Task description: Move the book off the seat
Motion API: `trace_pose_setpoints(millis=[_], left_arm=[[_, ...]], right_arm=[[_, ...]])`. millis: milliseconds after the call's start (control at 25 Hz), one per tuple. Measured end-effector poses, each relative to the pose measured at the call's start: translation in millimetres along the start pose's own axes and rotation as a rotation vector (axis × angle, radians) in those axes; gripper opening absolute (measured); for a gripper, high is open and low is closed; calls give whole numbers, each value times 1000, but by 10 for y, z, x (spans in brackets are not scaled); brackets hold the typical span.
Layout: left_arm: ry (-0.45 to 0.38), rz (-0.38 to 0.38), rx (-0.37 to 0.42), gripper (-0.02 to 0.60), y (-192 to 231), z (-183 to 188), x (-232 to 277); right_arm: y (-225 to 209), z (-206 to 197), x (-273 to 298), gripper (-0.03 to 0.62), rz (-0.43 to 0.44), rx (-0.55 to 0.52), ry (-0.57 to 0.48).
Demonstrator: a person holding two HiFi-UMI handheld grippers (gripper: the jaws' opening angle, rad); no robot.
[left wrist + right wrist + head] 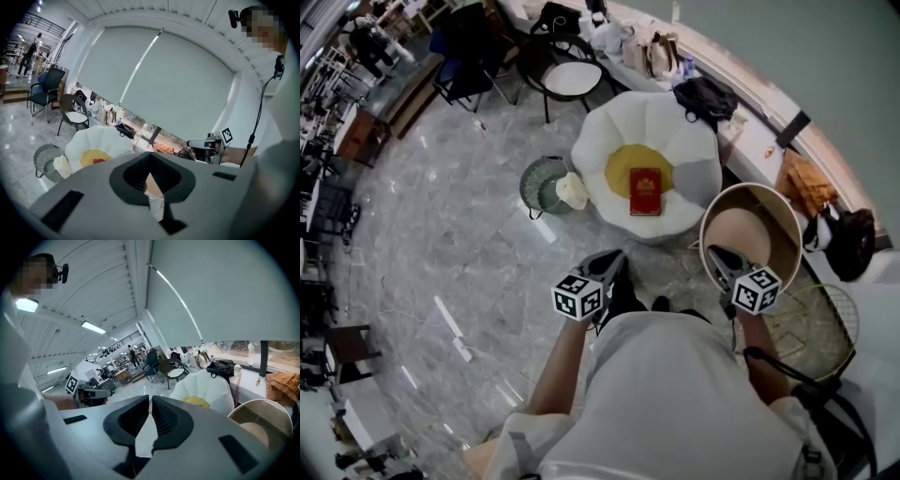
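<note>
Head view: book lengthwise top-to-bottom

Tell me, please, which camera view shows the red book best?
The head view: the red book lies fully visible on the yellow cushion. The left gripper view shows only a red sliver; the right gripper view shows the cushion, not the book.
</note>
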State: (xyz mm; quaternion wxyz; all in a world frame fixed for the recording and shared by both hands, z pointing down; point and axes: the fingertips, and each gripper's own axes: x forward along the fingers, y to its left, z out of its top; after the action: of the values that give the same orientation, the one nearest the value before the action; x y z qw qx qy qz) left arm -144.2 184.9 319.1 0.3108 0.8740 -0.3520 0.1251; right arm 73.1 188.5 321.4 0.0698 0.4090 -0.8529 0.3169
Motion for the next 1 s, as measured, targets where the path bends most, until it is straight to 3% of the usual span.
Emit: trace_pose_setpoints(millis=[520,1000], left_arm=[[79,-63,24,2,846,530,367],[198,-140,116,2,1733,779,661]], right_arm=[[-194,372,799,43,-99,37,18],[-304,505,1594,43,-202,111,-5]])
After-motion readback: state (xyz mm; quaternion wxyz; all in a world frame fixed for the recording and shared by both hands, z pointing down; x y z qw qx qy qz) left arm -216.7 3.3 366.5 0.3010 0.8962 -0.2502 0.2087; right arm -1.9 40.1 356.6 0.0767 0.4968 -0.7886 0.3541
